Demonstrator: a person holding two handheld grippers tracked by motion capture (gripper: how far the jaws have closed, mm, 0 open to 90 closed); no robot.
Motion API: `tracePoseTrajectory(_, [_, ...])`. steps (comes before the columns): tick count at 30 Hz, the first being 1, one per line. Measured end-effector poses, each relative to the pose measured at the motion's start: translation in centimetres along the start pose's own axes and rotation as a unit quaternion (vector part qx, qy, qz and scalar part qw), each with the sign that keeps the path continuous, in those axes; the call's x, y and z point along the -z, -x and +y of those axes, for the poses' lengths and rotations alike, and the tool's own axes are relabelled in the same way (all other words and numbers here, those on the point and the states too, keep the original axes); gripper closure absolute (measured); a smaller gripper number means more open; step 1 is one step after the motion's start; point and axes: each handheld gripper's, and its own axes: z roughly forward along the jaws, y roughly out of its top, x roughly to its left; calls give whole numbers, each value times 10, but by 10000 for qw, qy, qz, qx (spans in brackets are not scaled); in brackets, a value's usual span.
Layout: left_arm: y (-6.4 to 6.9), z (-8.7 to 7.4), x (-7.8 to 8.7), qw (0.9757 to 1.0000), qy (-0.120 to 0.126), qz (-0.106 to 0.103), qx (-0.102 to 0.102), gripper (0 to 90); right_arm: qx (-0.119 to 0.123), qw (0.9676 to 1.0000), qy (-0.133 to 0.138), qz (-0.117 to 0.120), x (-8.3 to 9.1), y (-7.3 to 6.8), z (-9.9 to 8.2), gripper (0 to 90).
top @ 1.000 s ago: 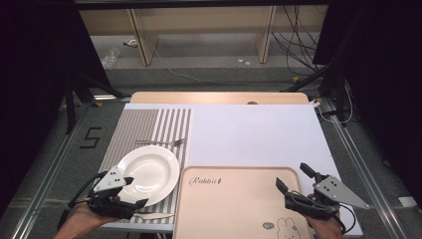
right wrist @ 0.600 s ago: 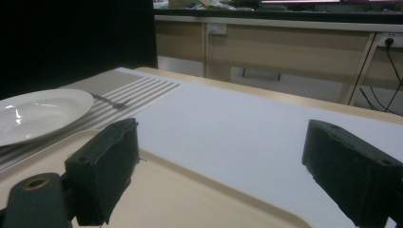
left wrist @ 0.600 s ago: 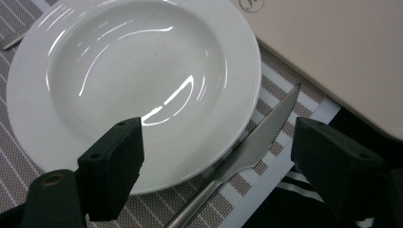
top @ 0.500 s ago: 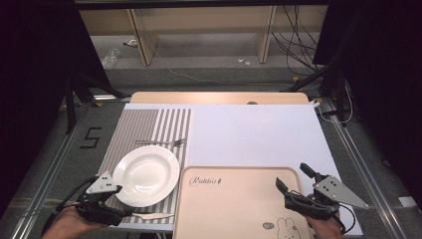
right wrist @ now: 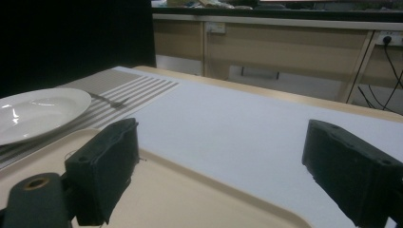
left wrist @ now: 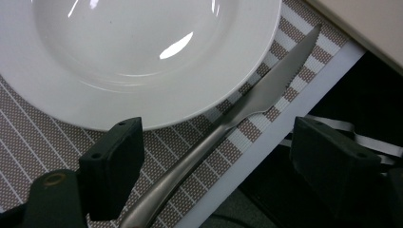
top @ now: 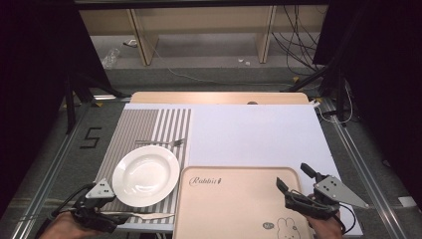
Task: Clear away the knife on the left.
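Note:
A white plate (top: pixel 146 175) rests on a striped placemat (top: pixel 149 122), with a fork (top: pixel 160 143) beyond it and a steel knife (top: pixel 144 216) along the mat's near edge. My left gripper (top: pixel 110 220) sits at the near left corner and is open. In the left gripper view the knife (left wrist: pixel 256 97) has its handle between the jaws of this gripper (left wrist: pixel 218 159), untouched, with the plate (left wrist: pixel 142 52) just beyond. My right gripper (top: pixel 293 179) hovers open over the right end of a beige tray (top: pixel 234 209). Nothing is between the jaws of the right gripper (right wrist: pixel 218 175).
A white mat (top: pixel 254 137) covers the middle and right of the table. The tray (right wrist: pixel 190 202) is bare, with a rabbit print at its near corner. The table's near edge (left wrist: pixel 266 152) runs right beside the knife. Cables and shelving lie beyond the far edge.
My left gripper has drawn back from the plate's left rim toward the near edge and now straddles the knife handle. The right gripper has stayed still.

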Motion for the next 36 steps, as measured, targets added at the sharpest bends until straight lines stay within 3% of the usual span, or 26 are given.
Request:
tracePoseTrajectory(16, [-11,-8,-20,9983,-561,-172,34,242,-12,10000,-4,5,-1,0,0,128])
tracePoseTrajectory(22, [-13,-7,-26,9978,-634,-206,4,299,-14,10000,4,14,-1,0,-1,130])
tracePoseTrajectory(29, [-12,-1,-35,9957,-859,-278,-194,379,-20,10000,-27,33,-1,0,-1,130])
tracePoseTrajectory(36, [-12,2,-39,9944,-986,-300,-225,431,-20,10000,-32,46,-2,0,-1,132])
